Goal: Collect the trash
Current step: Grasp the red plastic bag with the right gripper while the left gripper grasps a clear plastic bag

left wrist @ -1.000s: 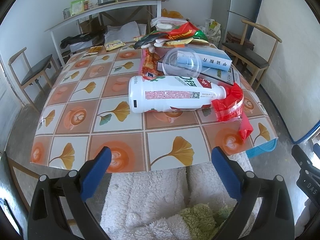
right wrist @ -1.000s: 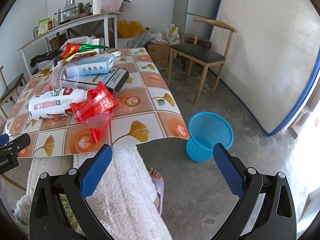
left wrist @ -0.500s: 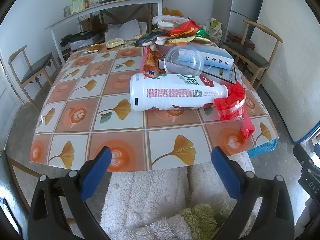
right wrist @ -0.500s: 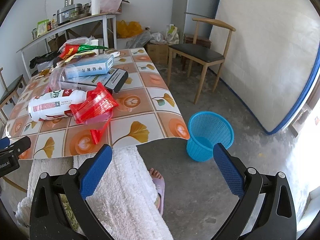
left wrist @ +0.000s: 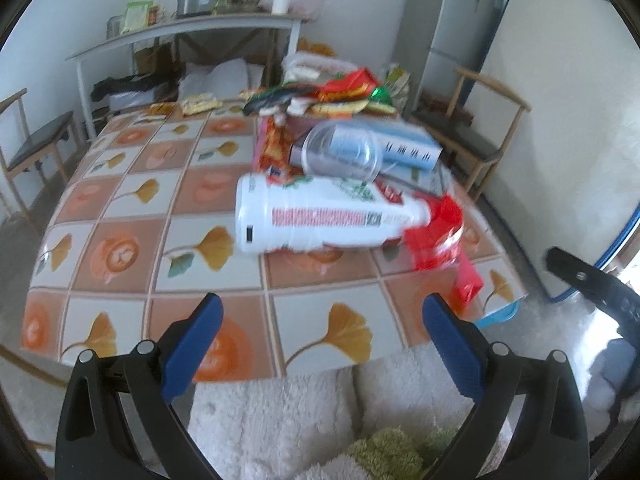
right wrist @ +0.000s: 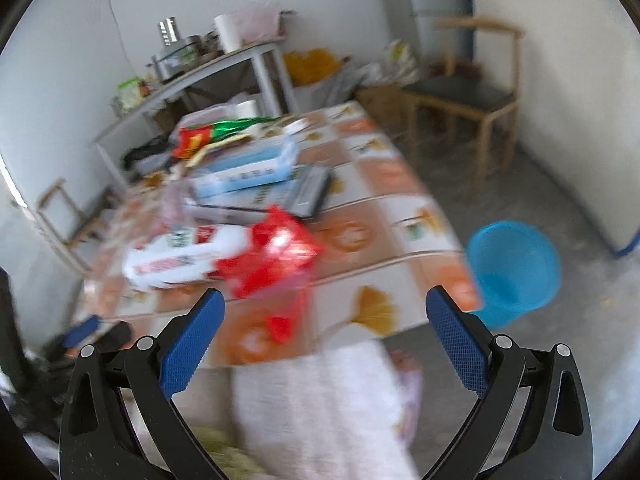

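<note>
A white plastic bottle (left wrist: 320,218) lies on its side on the tiled table (left wrist: 132,216), its neck against a crumpled red plastic bag (left wrist: 438,232). A clear plastic cup (left wrist: 340,156) lies behind it, with snack wrappers (left wrist: 340,92) further back. My left gripper (left wrist: 322,312) is open and empty above the table's near edge. My right gripper (right wrist: 326,308) is open and empty; its blurred view shows the bottle (right wrist: 176,260), the red bag (right wrist: 272,256) and a blue trash basket (right wrist: 514,268) on the floor right of the table.
Blue and dark boxes (left wrist: 404,148) are stacked behind the cup. Wooden chairs (left wrist: 476,132) stand at the right and left. A shelf table (left wrist: 188,32) with pots is against the back wall. My white fleece lap (left wrist: 304,412) is under the grippers.
Both grippers have moved forward toward the table. The right gripper has swung left, so the bottle and red bag sit nearer its centre. Both stay open.
</note>
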`<state>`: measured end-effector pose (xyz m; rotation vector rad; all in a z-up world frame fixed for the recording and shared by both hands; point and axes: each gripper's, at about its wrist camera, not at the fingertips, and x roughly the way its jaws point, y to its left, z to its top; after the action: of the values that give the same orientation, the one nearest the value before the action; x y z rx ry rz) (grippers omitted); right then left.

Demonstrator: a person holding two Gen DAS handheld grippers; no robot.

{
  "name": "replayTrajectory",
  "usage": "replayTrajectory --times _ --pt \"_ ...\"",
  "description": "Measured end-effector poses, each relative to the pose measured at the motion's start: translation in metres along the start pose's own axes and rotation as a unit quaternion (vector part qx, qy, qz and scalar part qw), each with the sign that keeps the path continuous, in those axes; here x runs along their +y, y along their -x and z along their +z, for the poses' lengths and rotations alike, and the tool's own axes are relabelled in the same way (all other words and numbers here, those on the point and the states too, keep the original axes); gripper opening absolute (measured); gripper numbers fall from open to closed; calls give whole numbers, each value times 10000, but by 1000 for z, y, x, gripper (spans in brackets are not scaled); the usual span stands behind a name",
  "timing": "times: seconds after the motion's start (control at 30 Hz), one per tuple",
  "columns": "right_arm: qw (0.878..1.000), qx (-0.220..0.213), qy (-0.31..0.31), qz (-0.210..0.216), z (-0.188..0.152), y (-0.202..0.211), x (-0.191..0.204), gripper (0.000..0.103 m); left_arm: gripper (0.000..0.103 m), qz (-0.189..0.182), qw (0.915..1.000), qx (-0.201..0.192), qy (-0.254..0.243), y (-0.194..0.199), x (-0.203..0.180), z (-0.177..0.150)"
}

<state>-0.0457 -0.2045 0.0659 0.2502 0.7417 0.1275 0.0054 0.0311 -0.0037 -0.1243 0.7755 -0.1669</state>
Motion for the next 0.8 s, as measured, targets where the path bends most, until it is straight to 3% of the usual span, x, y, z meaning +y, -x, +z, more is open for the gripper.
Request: replayTrajectory --times 0.13,0.33,0.47,0.7,0.8 --pt "9962 488 -411 585 11 -37 0 87 97 -206 9995 -251 -26 2 6 3" --pt "9905 906 -580 861 19 -82 7 73 92 -421 9978 -517 7 2 18 14" --pt "9825 1254 -851 1086 17 -104 0 52 87 -415 9962 -751 -116 2 26 32" --pt "9737 1366 -1179 1394 20 -102 -24 20 81 -369 9920 -1132 -412 -3 33 79" --pt "9707 1360 -1318 1480 23 -96 -36 16 81 -527 9898 -1267 -375 -5 39 113"
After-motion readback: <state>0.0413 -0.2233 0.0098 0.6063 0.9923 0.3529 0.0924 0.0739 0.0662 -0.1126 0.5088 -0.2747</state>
